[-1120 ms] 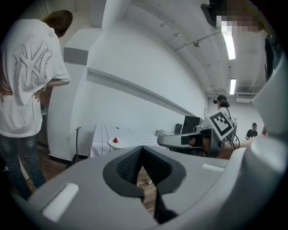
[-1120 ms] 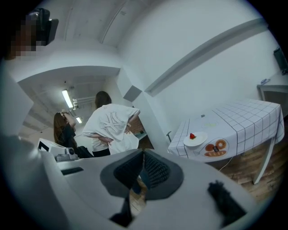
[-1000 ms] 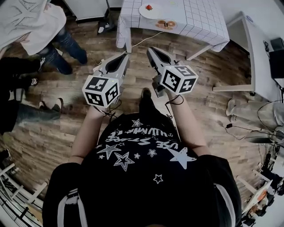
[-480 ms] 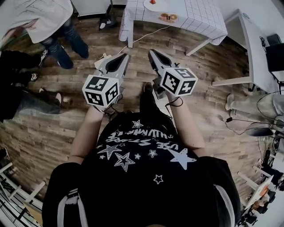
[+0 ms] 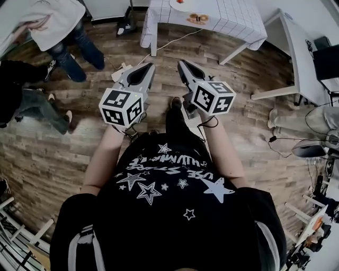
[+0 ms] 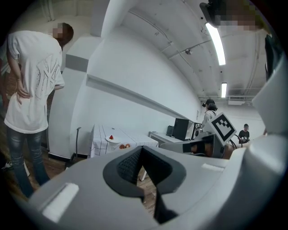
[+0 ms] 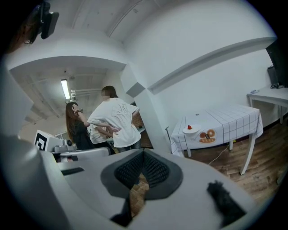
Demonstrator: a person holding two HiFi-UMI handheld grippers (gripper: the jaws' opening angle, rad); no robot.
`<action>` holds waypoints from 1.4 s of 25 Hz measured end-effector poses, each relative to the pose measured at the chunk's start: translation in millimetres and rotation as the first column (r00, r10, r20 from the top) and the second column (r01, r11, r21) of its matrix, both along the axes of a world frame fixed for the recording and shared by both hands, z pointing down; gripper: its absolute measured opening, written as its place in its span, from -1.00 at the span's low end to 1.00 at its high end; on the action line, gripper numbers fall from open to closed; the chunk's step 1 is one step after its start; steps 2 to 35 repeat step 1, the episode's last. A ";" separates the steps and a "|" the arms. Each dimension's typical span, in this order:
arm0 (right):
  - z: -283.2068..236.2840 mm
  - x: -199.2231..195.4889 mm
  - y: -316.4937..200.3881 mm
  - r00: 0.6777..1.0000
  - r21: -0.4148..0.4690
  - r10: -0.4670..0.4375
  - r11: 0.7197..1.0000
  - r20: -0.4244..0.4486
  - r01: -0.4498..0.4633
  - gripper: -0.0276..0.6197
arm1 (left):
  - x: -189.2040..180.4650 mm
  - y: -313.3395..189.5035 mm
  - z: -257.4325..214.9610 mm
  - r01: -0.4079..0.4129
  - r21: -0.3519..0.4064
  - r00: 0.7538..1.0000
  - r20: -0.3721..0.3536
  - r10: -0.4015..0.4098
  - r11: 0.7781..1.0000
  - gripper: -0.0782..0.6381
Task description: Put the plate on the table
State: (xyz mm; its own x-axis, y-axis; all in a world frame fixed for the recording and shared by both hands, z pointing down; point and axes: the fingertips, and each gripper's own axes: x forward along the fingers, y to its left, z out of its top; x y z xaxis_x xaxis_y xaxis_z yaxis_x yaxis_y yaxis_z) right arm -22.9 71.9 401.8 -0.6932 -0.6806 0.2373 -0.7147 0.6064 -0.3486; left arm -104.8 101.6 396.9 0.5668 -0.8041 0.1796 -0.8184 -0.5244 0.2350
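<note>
A table with a white checked cloth (image 5: pixel 228 21) stands far ahead at the top of the head view. On it sit a white plate with a small red item (image 5: pixel 180 4) and a plate of ring-shaped pastries (image 5: pixel 198 18). My left gripper (image 5: pixel 149 66) and right gripper (image 5: pixel 181 63) are held side by side at waist height over the wooden floor, well short of the table. Both have their jaws together with nothing between them. In the left gripper view the white plate (image 6: pixel 111 139) is small and distant. The right gripper view shows that plate (image 7: pixel 191 130) beside the pastries (image 7: pixel 208 134).
A person in a white shirt (image 5: pixel 53 24) and another in dark clothes (image 5: pixel 21 100) stand at the left. A second white table (image 5: pixel 299 50) with a monitor (image 5: pixel 326 61) is at the right, near someone's legs (image 5: pixel 302 124). A cable (image 5: pixel 169 45) runs across the floor by the checked table.
The checked table has slid toward the top edge of the head view. The people at the left have shifted. Both grippers keep their pose, shut.
</note>
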 end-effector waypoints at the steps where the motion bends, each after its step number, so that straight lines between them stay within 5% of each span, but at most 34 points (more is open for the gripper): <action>1: 0.1 0.6 2.7 1.000 0.000 0.002 1.000 -0.002 -0.002 -0.87 | 0.9 2.6 -0.4 -0.003 0.002 1.000 0.000 0.003 1.000 -0.76; 35: 0.1 0.6 2.7 1.000 0.000 0.002 1.000 -0.002 -0.002 -0.87 | 0.9 2.6 -0.4 -0.003 0.002 1.000 0.000 0.003 1.000 -0.76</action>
